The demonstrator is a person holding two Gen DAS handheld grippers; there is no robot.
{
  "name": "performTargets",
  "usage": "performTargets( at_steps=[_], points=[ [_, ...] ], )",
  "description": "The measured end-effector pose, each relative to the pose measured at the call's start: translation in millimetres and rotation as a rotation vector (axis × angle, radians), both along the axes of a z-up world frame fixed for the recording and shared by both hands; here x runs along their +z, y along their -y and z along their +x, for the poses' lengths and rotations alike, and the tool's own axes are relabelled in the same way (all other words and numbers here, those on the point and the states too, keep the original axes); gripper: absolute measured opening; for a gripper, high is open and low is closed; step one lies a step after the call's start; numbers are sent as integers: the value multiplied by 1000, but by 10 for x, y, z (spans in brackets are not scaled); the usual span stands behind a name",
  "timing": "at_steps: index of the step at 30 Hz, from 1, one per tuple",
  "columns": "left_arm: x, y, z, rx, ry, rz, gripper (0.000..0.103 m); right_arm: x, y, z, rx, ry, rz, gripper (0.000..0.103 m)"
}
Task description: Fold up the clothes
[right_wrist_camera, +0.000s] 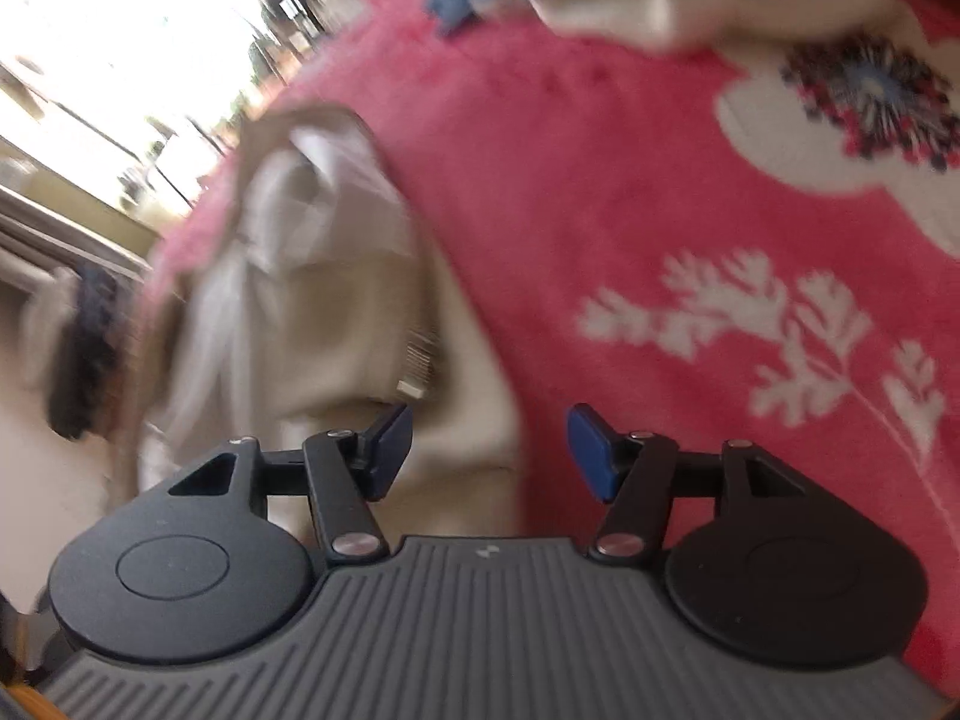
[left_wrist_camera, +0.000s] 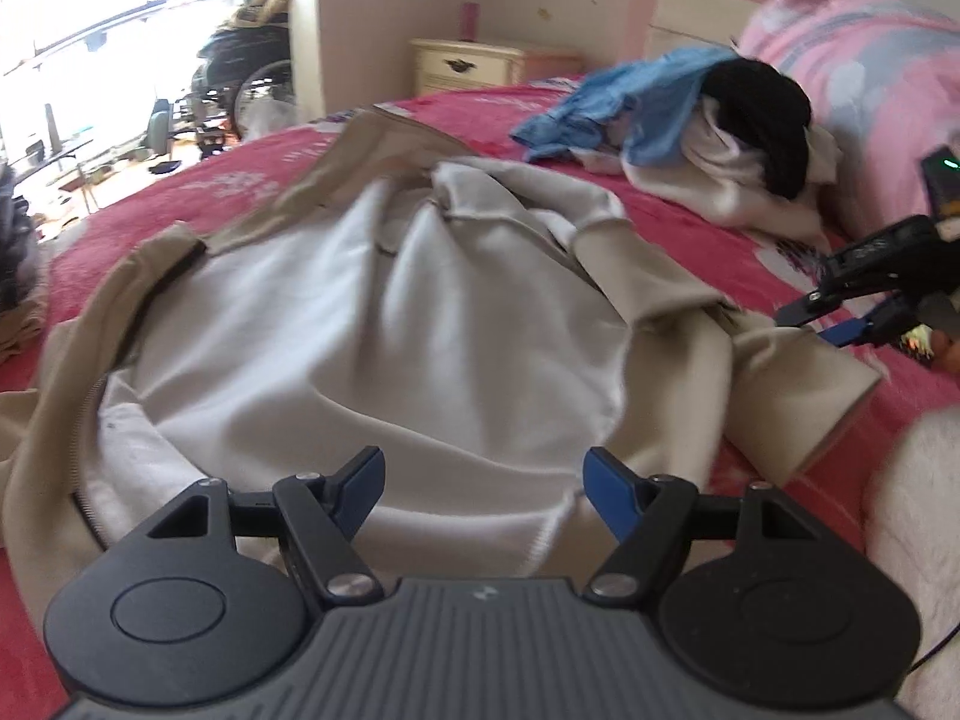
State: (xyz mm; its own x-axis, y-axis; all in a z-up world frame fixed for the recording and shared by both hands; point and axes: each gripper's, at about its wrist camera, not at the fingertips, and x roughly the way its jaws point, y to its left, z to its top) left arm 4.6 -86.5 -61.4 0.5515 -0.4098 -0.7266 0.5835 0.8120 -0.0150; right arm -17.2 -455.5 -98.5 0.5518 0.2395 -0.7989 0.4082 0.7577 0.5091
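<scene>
One beige jacket [left_wrist_camera: 372,324] lies spread lining-up on the red bedspread [left_wrist_camera: 252,180], just ahead of the left gripper [left_wrist_camera: 483,480], whose jaws stand apart and empty above the hem. The right gripper [right_wrist_camera: 489,450], tilted in its own blurred view, is also parted, holding nothing, by the jacket's sleeve [right_wrist_camera: 384,324]; seen from the left, it hovers at the sleeve's cuff. Farther off sits one pile of clothes [left_wrist_camera: 678,120]: blue, white and black pieces. Beyond are one pink pillow [left_wrist_camera: 864,72] and one nightstand [left_wrist_camera: 474,63].
</scene>
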Motion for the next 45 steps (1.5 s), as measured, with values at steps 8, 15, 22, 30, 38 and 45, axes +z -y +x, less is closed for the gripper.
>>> performTargets(
  at_steps=[8,15,22,30,38,45],
  points=[
    [-256,142,-21,-24,-41,22,74,-216,-336,138,213,-62,26,22],
    [-391,213,49,-33,-50,30,74,399,-477,486,404,-23,-550,12],
    [-561,279,94,-55,-91,55,74,1142,-365,1351,497,70,-1277,12],
    [-645,212,184,-65,-142,27,74,1940,-20,2451,390,172,-1589,12],
    [-664,207,177,-65,-159,24,77,1648,429,3402,277,38,-1478,20],
    [-653,207,193,-53,-165,5,77,1190,536,3258,413,-145,-1438,61]
  ],
)
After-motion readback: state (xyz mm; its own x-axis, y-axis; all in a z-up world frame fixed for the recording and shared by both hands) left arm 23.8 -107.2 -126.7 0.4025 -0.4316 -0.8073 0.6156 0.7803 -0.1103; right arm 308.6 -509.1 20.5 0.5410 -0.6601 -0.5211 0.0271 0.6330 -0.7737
